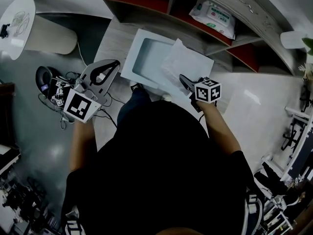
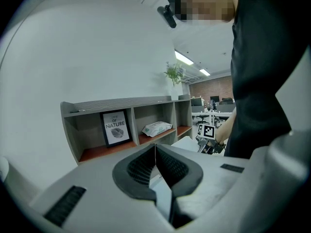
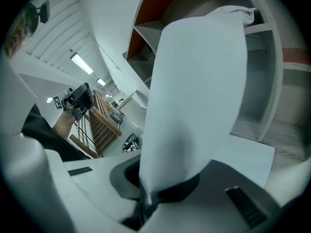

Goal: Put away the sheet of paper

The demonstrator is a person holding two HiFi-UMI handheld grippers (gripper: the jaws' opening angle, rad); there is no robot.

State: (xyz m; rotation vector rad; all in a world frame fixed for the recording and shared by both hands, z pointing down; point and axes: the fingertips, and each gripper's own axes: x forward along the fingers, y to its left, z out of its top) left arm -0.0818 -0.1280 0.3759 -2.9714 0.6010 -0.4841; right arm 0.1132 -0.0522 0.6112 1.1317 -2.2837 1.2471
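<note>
Paper (image 1: pixel 188 62) pinched at its near edge in my right gripper (image 1: pixel 184 80), stretching away over the right half of the white box (image 1: pixel 134 58); left gripper (image 1: pixel 113 65) pressed together, empty, off left.

paper (image 1: pixel 188 62): white
tray (image 1: pixel 128 62): white, pale grey inside
cube (image 1: pixel 208 90): black-and-white squares
shelf (image 1: pixel 142 6): grey, red-brown floors
wipes (image 1: pixel 212 13): white, green print
shirt (image 1: pixel 166 170): black

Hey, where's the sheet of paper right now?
In the head view the sheet of paper sits right of centre, pinched in the right tongs, over the right side of the white box in front of the shelf unit.
</note>
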